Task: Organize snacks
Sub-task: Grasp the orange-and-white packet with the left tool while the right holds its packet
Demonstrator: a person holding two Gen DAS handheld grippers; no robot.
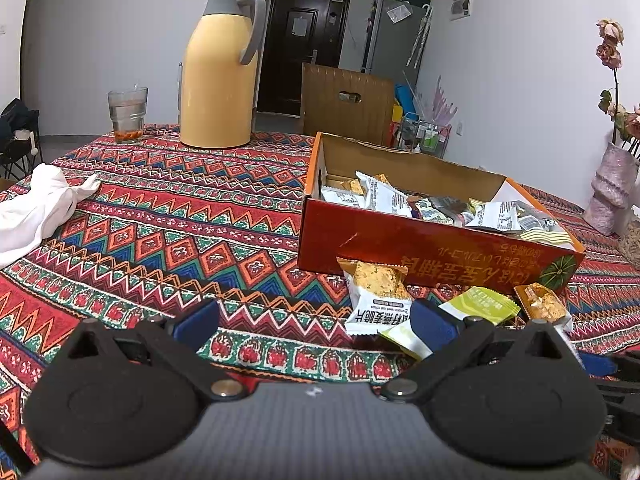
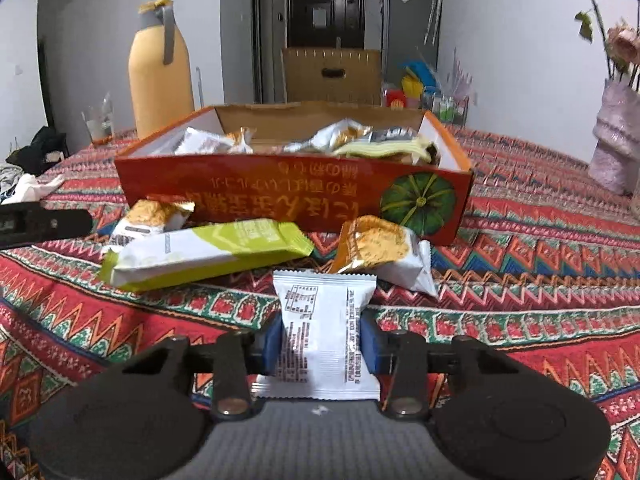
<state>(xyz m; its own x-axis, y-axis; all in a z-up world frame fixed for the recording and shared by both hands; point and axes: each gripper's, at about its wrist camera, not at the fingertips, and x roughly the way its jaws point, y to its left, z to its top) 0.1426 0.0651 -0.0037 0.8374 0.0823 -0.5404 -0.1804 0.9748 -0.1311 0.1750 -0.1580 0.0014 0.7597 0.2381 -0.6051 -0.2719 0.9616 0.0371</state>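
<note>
An orange cardboard box (image 1: pixel 420 246) (image 2: pixel 256 188) with several snack packets inside stands on the patterned tablecloth. Loose packets lie in front of it: a green-and-white bar (image 2: pixel 208 250) (image 1: pixel 478 304), an oat-crisp packet (image 1: pixel 378 296) (image 2: pixel 152 218) and an orange-and-white packet (image 2: pixel 380 250) (image 1: pixel 540 300). My right gripper (image 2: pixel 322 340) is shut on a white snack packet (image 2: pixel 324 336), its blue pads pressing both sides. My left gripper (image 1: pixel 316 322) hangs open over the cloth, nothing between its fingers; its right finger (image 1: pixel 432 326) is next to the loose packets.
A yellow thermos jug (image 1: pixel 220 76) (image 2: pixel 160 76) and a glass (image 1: pixel 127 114) stand at the table's far side. A white cloth (image 1: pixel 36 208) lies at the left. A pink vase with flowers (image 1: pixel 612 188) (image 2: pixel 616 144) stands at the right. A wooden chair back (image 1: pixel 346 100) rises behind the box.
</note>
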